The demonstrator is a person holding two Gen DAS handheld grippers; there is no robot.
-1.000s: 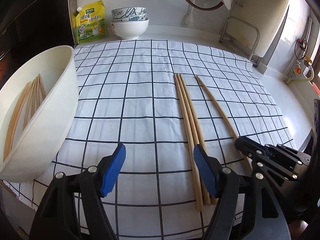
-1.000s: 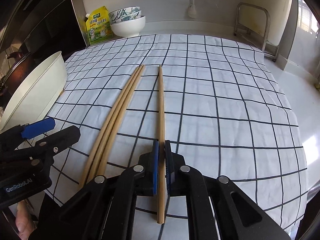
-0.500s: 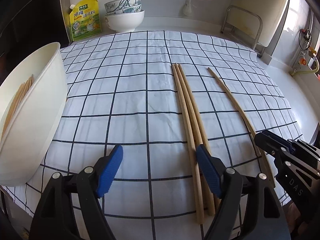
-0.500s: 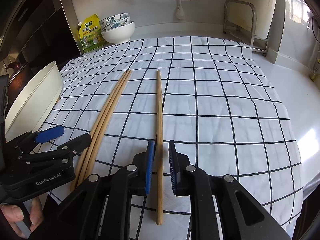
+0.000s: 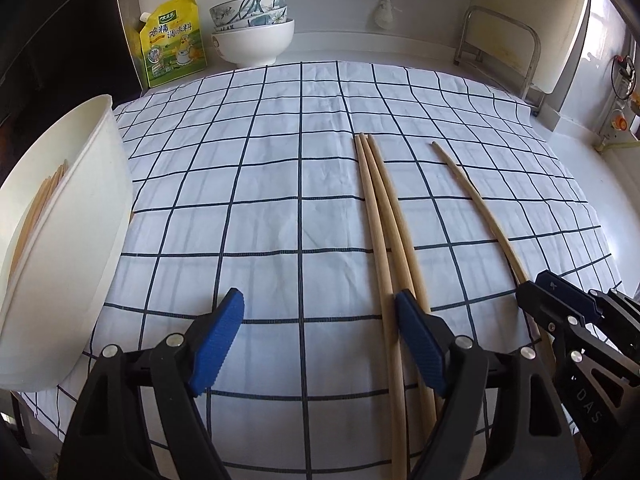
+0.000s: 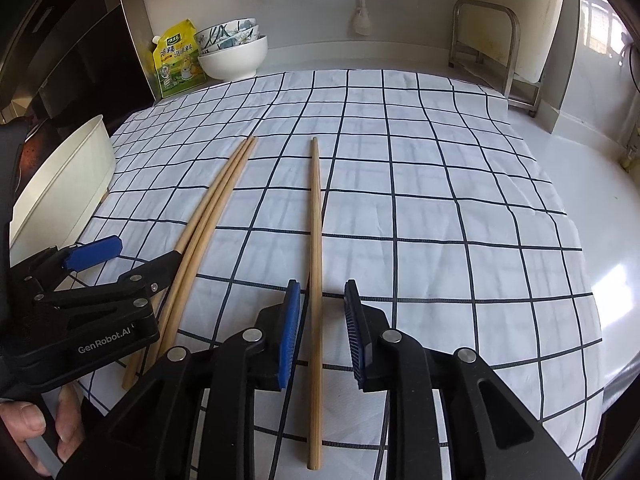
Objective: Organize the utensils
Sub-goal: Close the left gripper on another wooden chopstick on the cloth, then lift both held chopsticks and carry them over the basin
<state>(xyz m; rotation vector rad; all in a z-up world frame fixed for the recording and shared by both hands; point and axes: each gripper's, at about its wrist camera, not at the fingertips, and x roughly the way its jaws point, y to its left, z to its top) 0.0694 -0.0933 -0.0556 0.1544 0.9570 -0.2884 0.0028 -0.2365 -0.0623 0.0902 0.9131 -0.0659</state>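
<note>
A large white plastic bowl blocked the checked cloth's left edge; stacked ceramic bowls crowded its far-left corner.

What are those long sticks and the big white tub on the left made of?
The chopsticks look like bare wood or bamboo: pale tan, matte, with faint lengthwise grain. The tub seems to be plastic, judging by its thin, smooth, evenly cream-white wall with a soft sheen, though glazed ceramic can't be ruled out.
</note>
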